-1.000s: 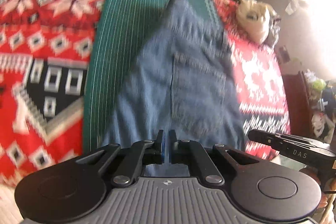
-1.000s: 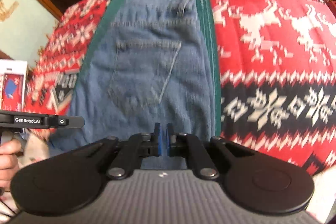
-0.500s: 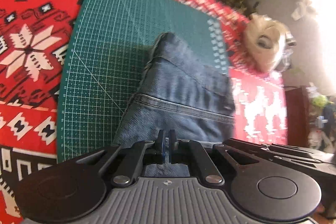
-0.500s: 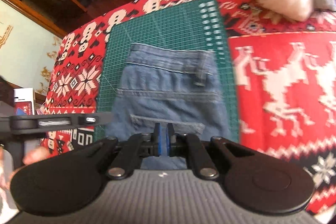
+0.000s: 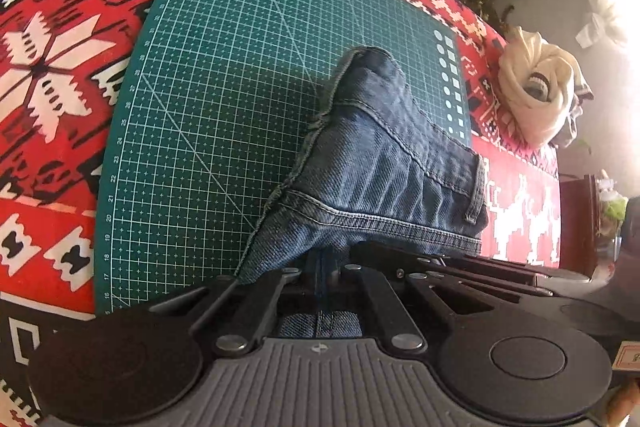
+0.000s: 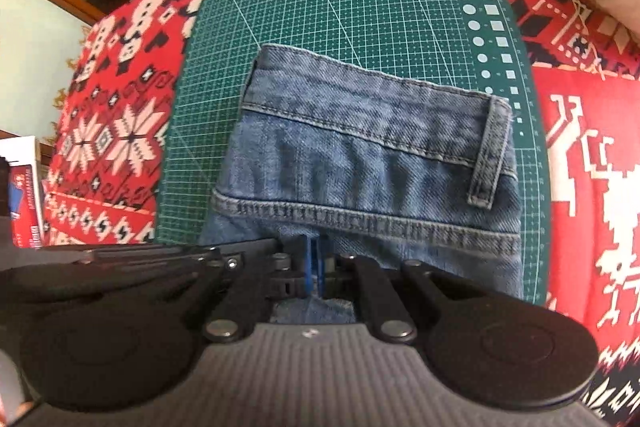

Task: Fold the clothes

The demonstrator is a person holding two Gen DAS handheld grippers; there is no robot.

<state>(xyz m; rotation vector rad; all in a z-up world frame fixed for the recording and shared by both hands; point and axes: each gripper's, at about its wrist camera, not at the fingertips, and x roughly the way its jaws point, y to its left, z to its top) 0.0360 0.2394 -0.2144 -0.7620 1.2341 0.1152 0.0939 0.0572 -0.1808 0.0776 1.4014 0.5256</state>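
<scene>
Just ahead of the left tool (image 5: 326, 269), the jeans (image 5: 384, 167) were seen folded on a green mat (image 5: 224, 75), their waistband end farthest from the tool and a stitched hem lying across the near layer. The left tool's jaws were clenched on a fold of denim, which ran between them and back under the tool body. To its right, touching or nearly so, the right tool's black linkage was seen.

In front of the right tool (image 6: 314, 267) the same jeans (image 6: 360, 147) were laid, with a belt loop (image 6: 490, 151) to the tool's front right. This tool's blue-padded jaws were likewise clamped on the denim's near edge. The left tool's arm was seen close on its left.

Under the mat, a red patterned cloth (image 6: 580, 147) was spread over the surface. Beyond the mat, to the far right of both tools, a cream bundle (image 5: 536, 91) was left on the cloth.
</scene>
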